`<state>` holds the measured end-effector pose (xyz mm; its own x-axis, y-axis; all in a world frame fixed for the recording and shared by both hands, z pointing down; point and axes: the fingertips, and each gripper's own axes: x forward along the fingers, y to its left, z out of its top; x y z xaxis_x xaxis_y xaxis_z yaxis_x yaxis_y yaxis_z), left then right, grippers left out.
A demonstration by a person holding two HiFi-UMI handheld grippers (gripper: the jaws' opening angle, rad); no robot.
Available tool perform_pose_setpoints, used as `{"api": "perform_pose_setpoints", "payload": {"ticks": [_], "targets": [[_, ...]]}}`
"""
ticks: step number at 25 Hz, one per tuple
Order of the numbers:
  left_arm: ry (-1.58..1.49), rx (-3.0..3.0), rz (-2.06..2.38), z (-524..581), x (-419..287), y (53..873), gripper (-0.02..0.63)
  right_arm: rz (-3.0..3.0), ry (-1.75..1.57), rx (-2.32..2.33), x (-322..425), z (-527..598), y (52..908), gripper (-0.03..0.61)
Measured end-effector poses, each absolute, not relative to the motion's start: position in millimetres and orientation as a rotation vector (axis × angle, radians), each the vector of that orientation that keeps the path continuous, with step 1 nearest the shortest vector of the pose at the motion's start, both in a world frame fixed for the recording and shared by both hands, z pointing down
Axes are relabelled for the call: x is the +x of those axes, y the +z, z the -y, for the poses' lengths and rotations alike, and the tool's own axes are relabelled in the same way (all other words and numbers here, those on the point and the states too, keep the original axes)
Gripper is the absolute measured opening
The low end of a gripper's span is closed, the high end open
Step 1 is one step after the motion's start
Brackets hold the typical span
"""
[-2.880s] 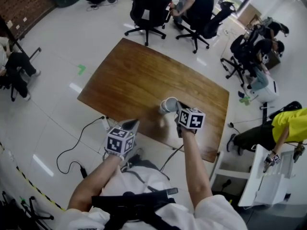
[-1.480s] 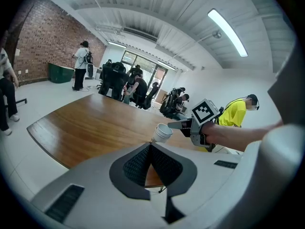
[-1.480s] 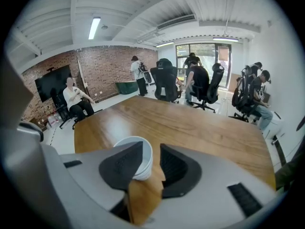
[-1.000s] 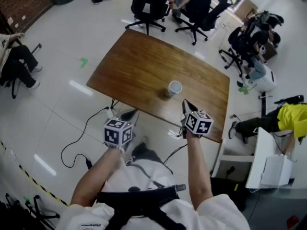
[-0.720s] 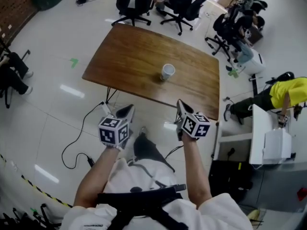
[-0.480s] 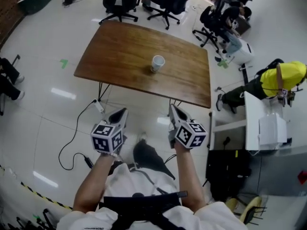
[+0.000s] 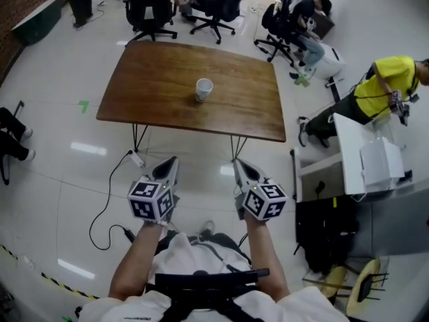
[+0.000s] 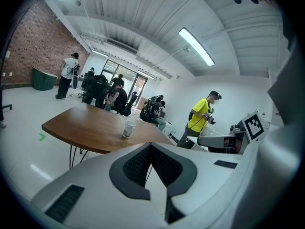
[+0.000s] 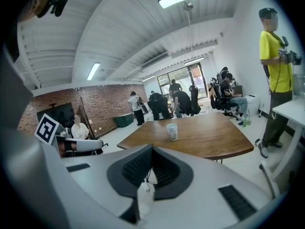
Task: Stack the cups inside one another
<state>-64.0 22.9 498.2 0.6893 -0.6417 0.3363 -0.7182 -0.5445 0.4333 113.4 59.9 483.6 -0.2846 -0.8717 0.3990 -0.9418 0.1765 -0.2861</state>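
Observation:
One white paper cup stack (image 7: 204, 88) stands upright near the middle of the brown wooden table (image 7: 154, 86); it also shows in the left gripper view (image 8: 128, 129) and the right gripper view (image 9: 172, 131). Both grippers are well back from the table, over the floor in front of its near edge. My left gripper (image 7: 171, 162) is shut and holds nothing; its jaws meet at their tips (image 8: 149, 145). My right gripper (image 7: 238, 164) is shut and holds nothing too (image 9: 152, 147).
Office chairs (image 7: 149, 5) and seated people ring the far side of the table. A person in a yellow shirt (image 7: 382, 79) stands at a white desk (image 7: 355, 159) to the right. A cable and power strip (image 7: 134, 158) lie on the tiled floor under the table's near edge.
Both grippers and the person have drawn back from the table, which now lies farther away. The cup stack stays where it stood on the table.

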Motion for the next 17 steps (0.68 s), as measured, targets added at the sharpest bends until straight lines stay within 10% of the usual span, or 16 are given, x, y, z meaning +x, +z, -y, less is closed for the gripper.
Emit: {"api": "perform_pose_setpoints", "payload": {"ticks": [17], "targets": [[0.193, 2.364, 1.072, -39, -58, 481, -0.005, 2.341, 0.812, 1.775, 124, -75, 479, 0.0]]}}
